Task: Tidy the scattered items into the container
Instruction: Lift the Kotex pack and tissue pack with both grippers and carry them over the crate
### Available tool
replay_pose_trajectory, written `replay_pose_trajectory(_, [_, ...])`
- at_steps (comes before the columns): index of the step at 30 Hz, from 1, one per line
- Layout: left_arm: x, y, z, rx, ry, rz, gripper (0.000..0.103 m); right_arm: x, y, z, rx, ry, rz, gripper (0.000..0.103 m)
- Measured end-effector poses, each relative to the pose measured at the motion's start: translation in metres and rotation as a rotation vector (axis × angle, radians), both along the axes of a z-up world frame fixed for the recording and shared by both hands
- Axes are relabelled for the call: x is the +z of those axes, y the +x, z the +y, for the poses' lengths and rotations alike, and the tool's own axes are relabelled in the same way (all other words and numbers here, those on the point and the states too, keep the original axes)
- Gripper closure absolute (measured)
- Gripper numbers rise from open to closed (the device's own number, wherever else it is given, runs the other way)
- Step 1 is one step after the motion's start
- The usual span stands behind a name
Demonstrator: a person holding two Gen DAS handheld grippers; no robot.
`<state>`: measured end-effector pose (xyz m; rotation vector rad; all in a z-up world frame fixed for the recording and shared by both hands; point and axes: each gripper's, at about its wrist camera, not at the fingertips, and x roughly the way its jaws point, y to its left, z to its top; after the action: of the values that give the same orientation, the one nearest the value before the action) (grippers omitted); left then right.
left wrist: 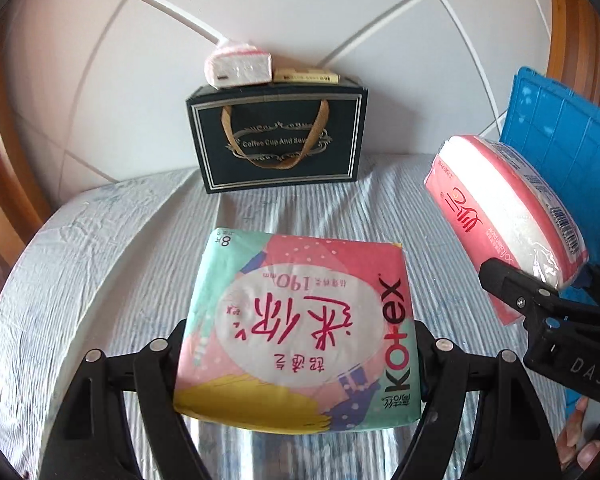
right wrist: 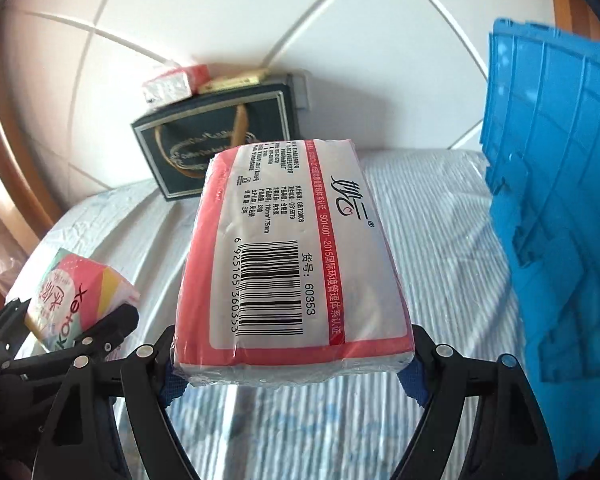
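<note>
My left gripper (left wrist: 300, 360) is shut on a colourful Kotex pad pack (left wrist: 300, 328), held flat above the striped bedspread (left wrist: 112, 280); the pack also shows in the right wrist view (right wrist: 76, 300). My right gripper (right wrist: 294, 364) is shut on a red-and-white tissue pack (right wrist: 292, 256), barcode side up; it also shows in the left wrist view (left wrist: 504, 216), to the right of the Kotex pack. The blue plastic crate (right wrist: 556, 208) stands at the right, close beside the tissue pack.
A dark gift bag (left wrist: 278, 140) with gold handles stands against the tiled wall at the back of the bed. A small pink-and-white tissue pack (left wrist: 238, 62) and a flat yellow box (left wrist: 306, 76) lie on top of it. A wooden bed frame (left wrist: 4, 152) curves along the left.
</note>
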<state>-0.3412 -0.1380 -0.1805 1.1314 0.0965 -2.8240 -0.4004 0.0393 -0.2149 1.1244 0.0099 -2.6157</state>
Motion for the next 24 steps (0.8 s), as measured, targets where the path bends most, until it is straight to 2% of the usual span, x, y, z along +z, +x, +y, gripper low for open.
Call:
replay_pose_trajectory(7, [0.082, 0.083, 0.008, -0.052, 0.026, 0.147, 0.026, 0.097, 0.109, -0.004, -0.020, 0.024, 0.149, 0.020])
replay_pose_trajectory(13, [0.138, 0.132, 0.052, -0.131, 0.054, 0.263, 0.026, 0.173, 0.175, 0.038, -0.100, 0.076, 0.274, 0.020])
replay_pose_trajectory(18, [0.169, 0.154, 0.121, -0.211, 0.051, 0.328, 0.026, 0.214, 0.212, 0.102, -0.187, 0.098, 0.358, 0.020])
replay_pose_trajectory(24, [0.198, 0.169, 0.243, -0.293, 0.033, 0.408, 0.026, 0.239, 0.229, 0.216, -0.257, 0.118, 0.399, 0.020])
